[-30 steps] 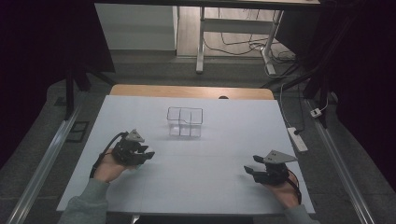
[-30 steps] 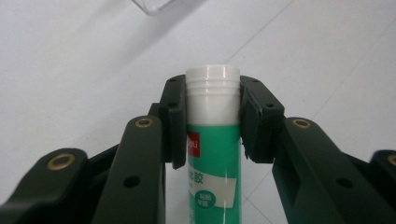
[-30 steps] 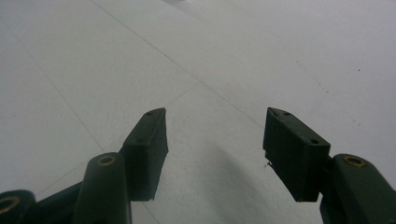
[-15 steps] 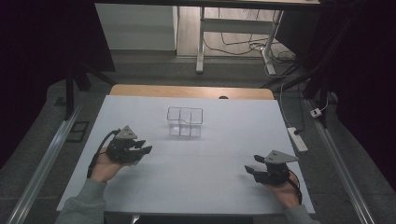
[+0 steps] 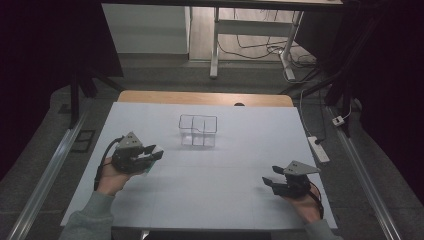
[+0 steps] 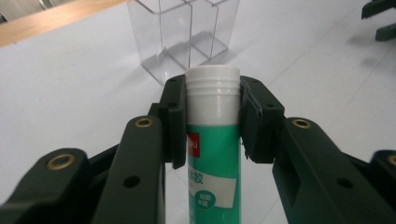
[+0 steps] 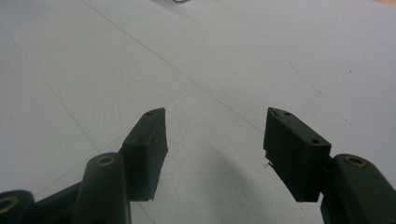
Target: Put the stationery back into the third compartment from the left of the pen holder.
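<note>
Since a second ago the left gripper (image 5: 150,155) has slid leftward and a touch nearer the table's (image 5: 225,190) left edge; the right gripper (image 7: 215,149) stays put, jaws apart and empty. Clamped upright in the left jaws is a glue stick (image 6: 214,154), held just under its ribbed white cap. I judge it light, rigid and smooth, so this grip below the cap suits it. Its green label carries Chinese characters, too small to read. Farther off stands a clear plastic organiser (image 6: 182,37) with compartments.
</note>
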A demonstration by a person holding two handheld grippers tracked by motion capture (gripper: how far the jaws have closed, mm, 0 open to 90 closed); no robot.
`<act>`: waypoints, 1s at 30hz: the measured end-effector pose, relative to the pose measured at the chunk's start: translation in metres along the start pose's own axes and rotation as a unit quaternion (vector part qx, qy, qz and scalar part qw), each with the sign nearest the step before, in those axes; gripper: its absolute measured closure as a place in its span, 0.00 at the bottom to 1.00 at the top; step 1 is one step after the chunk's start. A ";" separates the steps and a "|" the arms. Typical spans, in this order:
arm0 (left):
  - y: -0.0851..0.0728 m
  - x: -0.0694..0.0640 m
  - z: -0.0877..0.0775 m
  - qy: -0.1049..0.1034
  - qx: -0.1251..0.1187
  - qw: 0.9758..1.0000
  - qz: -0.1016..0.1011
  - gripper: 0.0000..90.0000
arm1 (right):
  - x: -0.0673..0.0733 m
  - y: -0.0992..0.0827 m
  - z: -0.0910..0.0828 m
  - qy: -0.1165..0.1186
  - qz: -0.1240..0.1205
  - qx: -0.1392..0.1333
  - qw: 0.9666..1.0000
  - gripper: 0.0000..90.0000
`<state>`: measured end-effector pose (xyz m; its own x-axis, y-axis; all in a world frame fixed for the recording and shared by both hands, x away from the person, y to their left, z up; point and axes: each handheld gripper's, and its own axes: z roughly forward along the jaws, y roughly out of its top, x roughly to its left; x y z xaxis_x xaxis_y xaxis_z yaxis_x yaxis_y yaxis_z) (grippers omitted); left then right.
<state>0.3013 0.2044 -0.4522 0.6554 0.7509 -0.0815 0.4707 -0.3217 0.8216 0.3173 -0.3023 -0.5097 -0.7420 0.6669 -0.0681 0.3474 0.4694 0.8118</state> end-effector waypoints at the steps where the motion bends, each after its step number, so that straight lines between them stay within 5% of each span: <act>1: 0.001 0.000 0.000 0.000 -0.006 1.000 -0.002 0.72 | 0.000 0.000 0.000 -0.001 0.000 0.000 1.000 0.44; 12: 0.011 -0.007 0.001 -0.020 -0.039 0.999 0.007 0.72 | 0.000 -0.001 -0.002 -0.006 0.001 -0.008 1.000 0.43; 17: 0.021 -0.013 0.008 -0.016 -0.042 0.999 0.026 0.72 | 0.001 -0.001 -0.002 -0.001 -0.002 -0.010 1.000 0.43; 30: 0.049 -0.018 0.027 -0.020 -0.081 0.996 0.031 0.72 | 0.002 0.000 0.002 -0.006 -0.010 -0.004 1.000 0.42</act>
<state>0.3281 0.1598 -0.4256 0.7042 0.7084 -0.0476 0.3299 -0.2671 0.9055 0.3172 -0.3002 -0.5111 -0.7419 0.6641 -0.0923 0.3269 0.4785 0.8150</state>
